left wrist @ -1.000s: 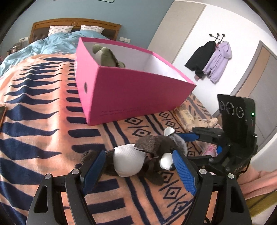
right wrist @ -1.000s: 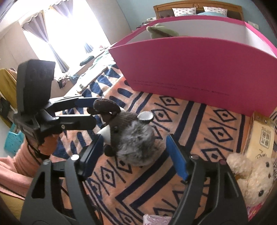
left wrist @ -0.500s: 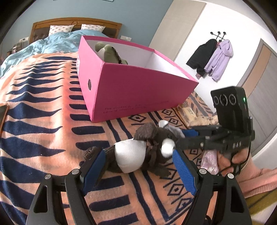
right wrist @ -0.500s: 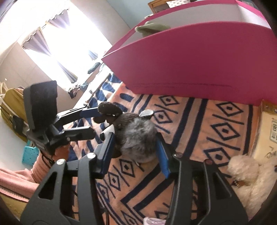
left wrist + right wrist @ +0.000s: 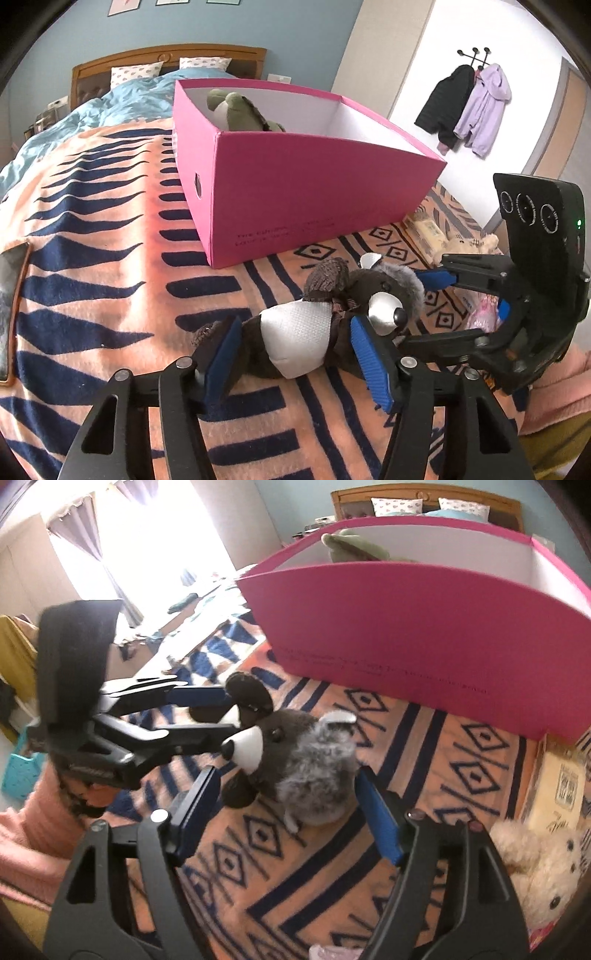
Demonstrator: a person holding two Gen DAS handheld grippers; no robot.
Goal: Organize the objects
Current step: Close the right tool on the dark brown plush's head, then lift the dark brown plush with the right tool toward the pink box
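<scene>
Plush bear: lies on the bed blanket, just in front of the pink box, head toward the right gripper.
Left gripper: a second ago its jaws stood wide around the bear's body; now they are closing, blue pads against the white belly.
Right gripper: half a second ago it pinched the head; now its jaws are opening, pads clear of the fur.
Meaning: the bear passes to the left gripper; likely next, lift it into the box.
Box: already holds a green plush.
</scene>
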